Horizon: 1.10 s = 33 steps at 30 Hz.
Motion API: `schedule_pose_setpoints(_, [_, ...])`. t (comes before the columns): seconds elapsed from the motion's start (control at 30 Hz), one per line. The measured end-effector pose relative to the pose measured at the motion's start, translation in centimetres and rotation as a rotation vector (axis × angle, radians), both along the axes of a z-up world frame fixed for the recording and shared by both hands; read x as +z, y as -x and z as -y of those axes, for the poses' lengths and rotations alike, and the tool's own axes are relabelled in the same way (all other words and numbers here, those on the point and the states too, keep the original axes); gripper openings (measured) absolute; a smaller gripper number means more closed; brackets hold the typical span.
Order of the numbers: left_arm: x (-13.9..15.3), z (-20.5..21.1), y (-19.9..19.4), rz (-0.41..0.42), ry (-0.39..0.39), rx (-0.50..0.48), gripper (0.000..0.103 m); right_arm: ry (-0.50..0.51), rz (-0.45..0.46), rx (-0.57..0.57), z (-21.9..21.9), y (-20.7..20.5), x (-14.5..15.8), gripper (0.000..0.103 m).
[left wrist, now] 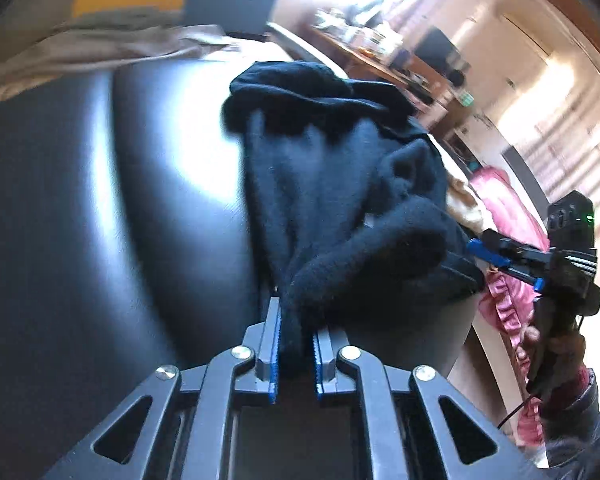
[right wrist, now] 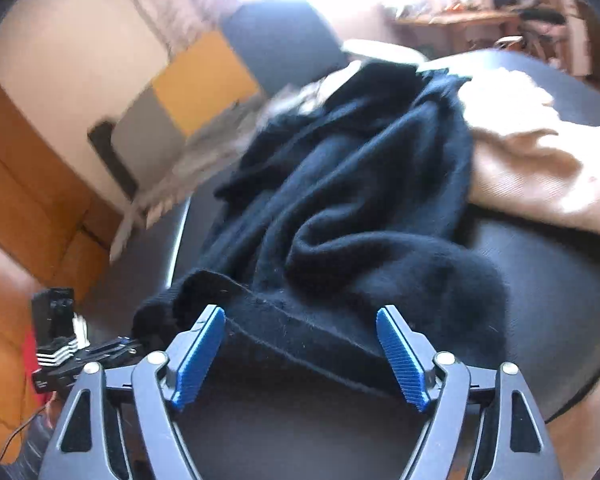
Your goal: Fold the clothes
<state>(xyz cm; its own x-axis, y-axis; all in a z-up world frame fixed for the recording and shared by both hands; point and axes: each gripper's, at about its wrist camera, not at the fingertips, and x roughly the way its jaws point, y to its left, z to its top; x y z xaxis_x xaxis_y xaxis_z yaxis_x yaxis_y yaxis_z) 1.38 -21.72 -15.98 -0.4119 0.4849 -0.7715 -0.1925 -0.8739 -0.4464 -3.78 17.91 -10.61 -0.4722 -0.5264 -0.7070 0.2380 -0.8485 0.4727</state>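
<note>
The left tool (left wrist: 294, 344) holds a bunched fold of the dark navy knit garment (left wrist: 340, 184) between its ribbed blue pads, jaws narrow and pressed on the cloth. The right tool (right wrist: 300, 344) stands wide; the garment's ribbed hem (right wrist: 300, 332) runs across the gap between its blue pads without either pad pressing on it, so it holds nothing.

In the right wrist view the left tool (right wrist: 112, 350) shows at the lower left of the frame, at the hem's corner. In the left wrist view the right tool (left wrist: 500, 252) shows at the right edge, beside the garment's far side.

The garment lies crumpled in deep soft ridges on a glossy black padded surface (left wrist: 100, 200), running from the frame bottom toward upper centre. No flat, squared fold is visible. Judged from this, the task is at an early stage: one edge is gripped, while spreading, smoothing and the folds themselves remain.

Materials:
- Garment: thick, fuzzy knit, limp, with a ribbed band at the hem.
- Padded surface: smooth, shiny, leather-like, with one curved seam.
- Beige cloth (right wrist: 540, 168): woven, lighter, lying at the upper right of the right wrist view, touching the garment.
- Grey-brown cloth (left wrist: 80, 48): thin, wrinkled, at the upper left of the left wrist view.
- Pink fabric (left wrist: 508, 208): ruffled, beyond the surface at the right.
</note>
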Motion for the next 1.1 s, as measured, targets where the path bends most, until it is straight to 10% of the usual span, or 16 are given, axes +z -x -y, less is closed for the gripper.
schedule_pose_setpoints(0.13, [-0.1, 2.8, -3.0, 0.041, -0.075, 0.056, 0.022, -0.022, 0.136, 0.138, 4.0, -0.1, -3.2, 0.081])
schedule_pose_setpoints(0.37, [-0.2, 7.0, -4.8, 0.08, -0.322, 0.208, 0.033, -0.03, 0.111, 0.313, 7.1, -2.4, -2.2, 0.082])
schedule_pose_setpoints(0.73, [-3.6, 1.4, -1.2, 0.209, -0.43, 0.205, 0.052, -0.149, -0.066, 0.214, 5.3, -3.3, 2.5, 0.086])
schedule_pose_setpoints(0.8, [-3.1, -0.3, -0.8, 0.172, -0.4, 0.177, 0.049, -0.187, -0.065, 0.19, 5.9, -1.9, 2.0, 0.088])
schedule_pose_setpoints(0.9, [-2.9, -2.6, -0.1, 0.168, -0.286, 0.144, 0.008, -0.274, -0.019, 0.177, 6.8, 0.0, -0.1, 0.088])
schedule_pose_setpoints(1.1, [-0.3, 0.8, -1.7, 0.092, -0.229, 0.238, 0.006, -0.289, 0.013, 0.235, 9.5, -0.7, -3.1, 0.101])
